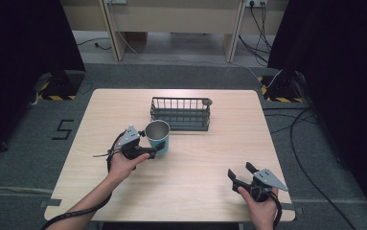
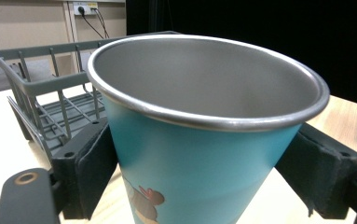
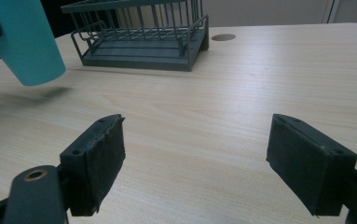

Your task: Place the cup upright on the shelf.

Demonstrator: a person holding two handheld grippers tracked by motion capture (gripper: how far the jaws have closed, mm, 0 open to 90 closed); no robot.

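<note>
- Teal metal cup (image 1: 157,136) with steel rim and bare steel inside, centre-left of the high view, clamped by the left claw (image 1: 153,147); both black pads press its sides in the left gripper view.
- Cup (image 3: 22,42) off the surface in the right gripper view, upper left, shadow beneath it.
- Small cartoon print low on the cup wall (image 2: 144,201).
- Dark grey wire basket (image 1: 180,113) just behind the cup, upper centre, on the light wood surface (image 1: 195,167).
- Right claw (image 1: 240,176) lower right of the high view, jaws wide apart, nothing between them, well apart from the cup.
- Left hand (image 1: 123,165) grips the left claw's handle.
</note>
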